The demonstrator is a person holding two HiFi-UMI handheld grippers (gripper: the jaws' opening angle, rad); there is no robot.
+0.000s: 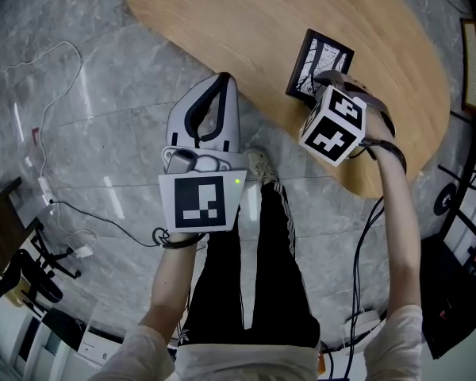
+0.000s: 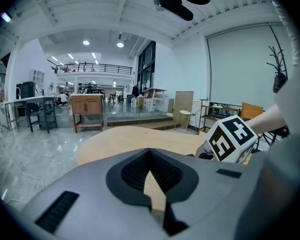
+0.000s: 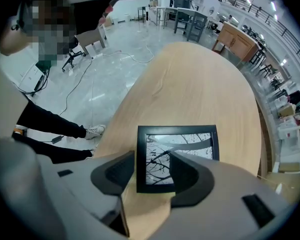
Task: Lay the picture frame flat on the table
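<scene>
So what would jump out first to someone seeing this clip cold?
The black picture frame with its bare-branch print, on the pale wooden table. The right gripper is right at it, fingers apart, the frame's left border showing between them. The left gripper hangs shut over the grey floor at the table's edge.

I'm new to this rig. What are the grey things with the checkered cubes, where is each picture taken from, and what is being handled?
There is no robot. A person holds a two-jaw gripper in each hand, and the marker cubes are part of the grippers. One picture comes from a head camera looking down; the other two come from cameras riding on each gripper. The left gripper is shut and empty, at the edge of the wooden table. The right gripper, jaws apart, is at the picture frame, the only thing on the table.
</scene>
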